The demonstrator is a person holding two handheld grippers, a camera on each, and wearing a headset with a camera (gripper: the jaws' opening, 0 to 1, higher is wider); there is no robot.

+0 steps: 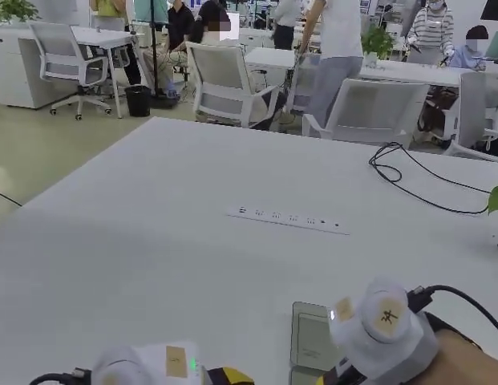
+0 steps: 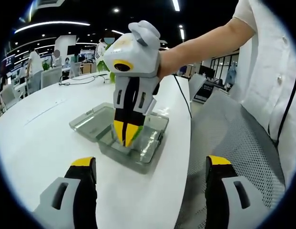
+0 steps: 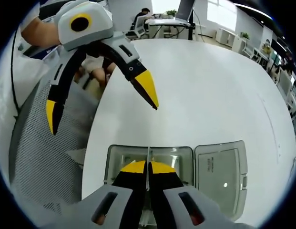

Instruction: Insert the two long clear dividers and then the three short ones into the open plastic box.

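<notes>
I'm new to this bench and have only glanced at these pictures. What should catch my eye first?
The right gripper stands out first: it points down into the clear plastic box near the edge of the table, jaws shut on a thin clear divider. Beside it the left gripper hangs open, holding nothing, and the box's lid lies flat, swung open.
</notes>
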